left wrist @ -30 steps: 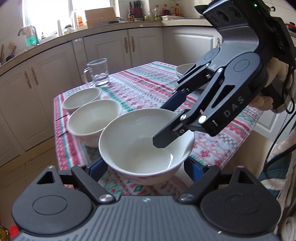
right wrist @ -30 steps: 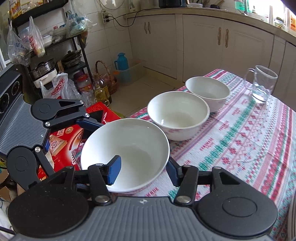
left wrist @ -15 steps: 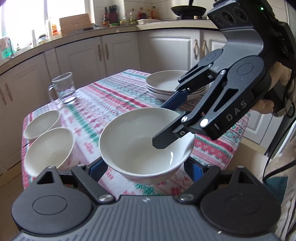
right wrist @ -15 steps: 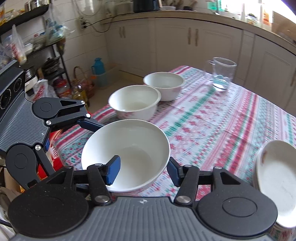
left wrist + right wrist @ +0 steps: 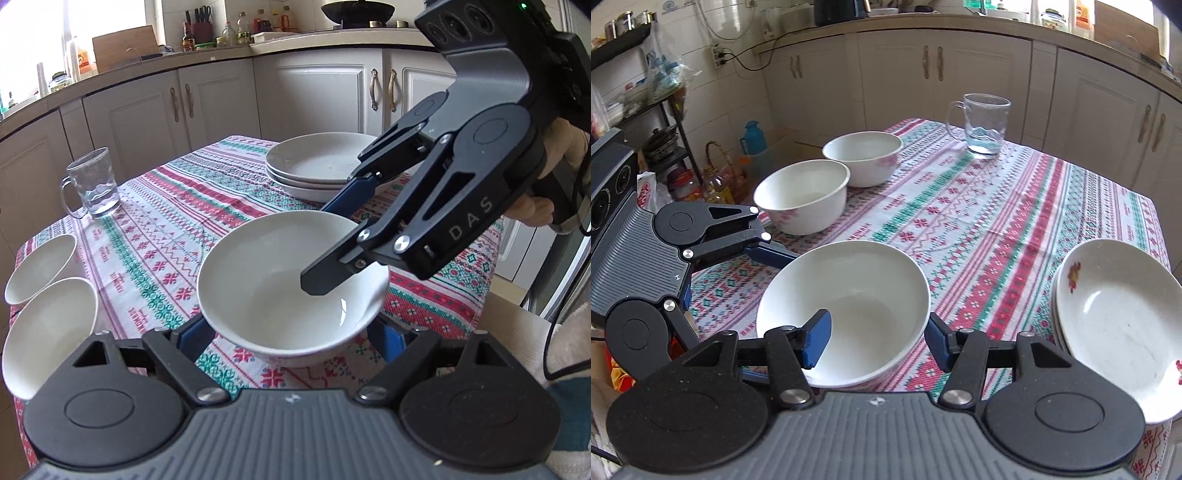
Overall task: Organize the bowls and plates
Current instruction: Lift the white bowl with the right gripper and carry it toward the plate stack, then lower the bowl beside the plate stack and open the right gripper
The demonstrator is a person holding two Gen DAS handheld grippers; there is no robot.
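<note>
A large white bowl [image 5: 280,295] [image 5: 849,295] is held above the patterned tablecloth [image 5: 207,210]. My left gripper [image 5: 291,336] cradles it from below, its blue pads wide on both sides of the bowl's base. My right gripper [image 5: 877,336] [image 5: 332,243] straddles the bowl's rim, one finger inside and one outside, with a gap at the wall. Two more white bowls [image 5: 803,195] [image 5: 864,157] stand at the table's left edge; they also show in the left wrist view [image 5: 48,332] [image 5: 38,266]. A stack of white plates [image 5: 321,164] [image 5: 1115,325] sits on the right.
A glass mug [image 5: 92,182] [image 5: 984,123] stands at the far side of the table. White kitchen cabinets [image 5: 303,96] surround the table. A shelf rack with pots and bags [image 5: 661,122] stands left of the table, with bottles on the floor.
Both grippers carried the large bowl rightwards along the table, away from the two other bowls. The plate stack has come fully into view.
</note>
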